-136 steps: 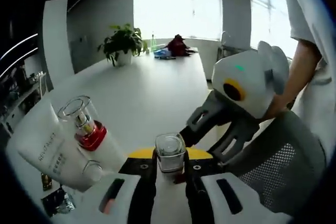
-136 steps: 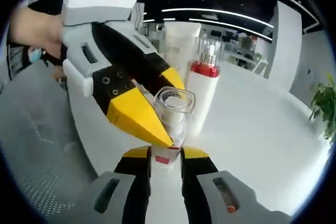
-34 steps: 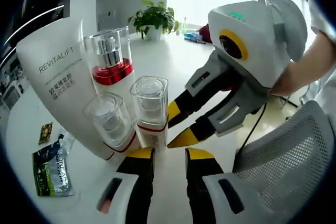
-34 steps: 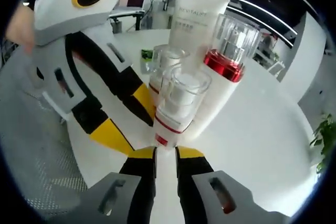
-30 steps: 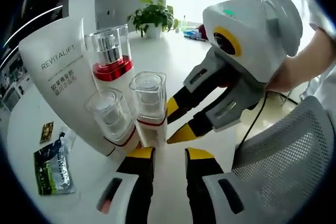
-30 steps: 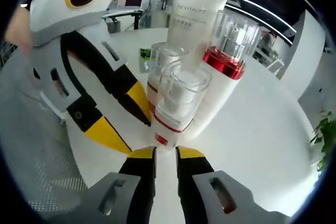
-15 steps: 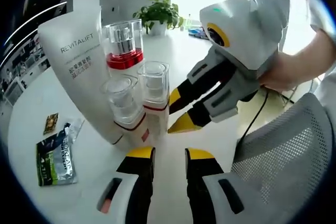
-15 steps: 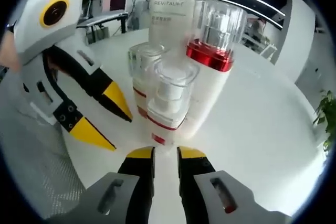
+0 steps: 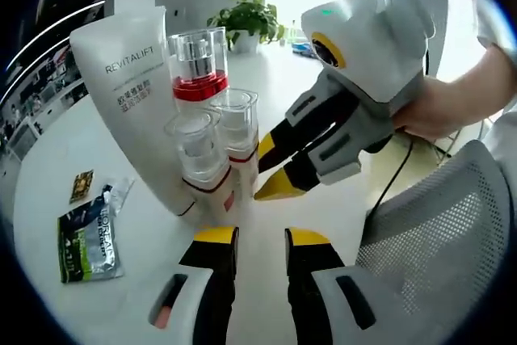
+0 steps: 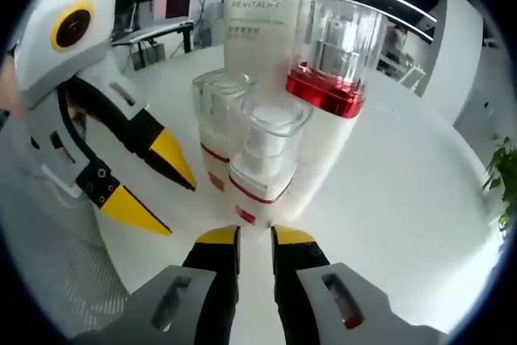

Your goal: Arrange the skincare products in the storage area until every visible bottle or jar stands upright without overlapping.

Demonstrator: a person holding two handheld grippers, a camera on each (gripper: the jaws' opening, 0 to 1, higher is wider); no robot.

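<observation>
Four skincare products stand upright in a tight cluster on the round white table [image 9: 121,280]. The tall white Revitalift tube [image 9: 133,94] rises at the back on its cap. Just beside it is the pump bottle with the red collar [image 9: 198,66] under a clear cap. In front of these are two small bottles with clear square caps, the left small bottle [image 9: 198,159] and the right small bottle [image 9: 234,139], side by side and apparently touching, though the fisheye view makes that hard to judge.

The left gripper [image 9: 249,236] hovers low just in front of the cluster, its yellow-tipped jaws parted and gripping nothing. The right gripper [image 9: 271,167], held in a person's hand [image 9: 432,111], points at the right small bottle from the side, its jaws spread and empty, tips near but apart from the bottle.

A green sachet [image 9: 85,240] lies flat on the table. A potted plant [image 9: 246,18] sits at the far edge. A grey mesh chair [image 9: 428,240] stands beside the table.
</observation>
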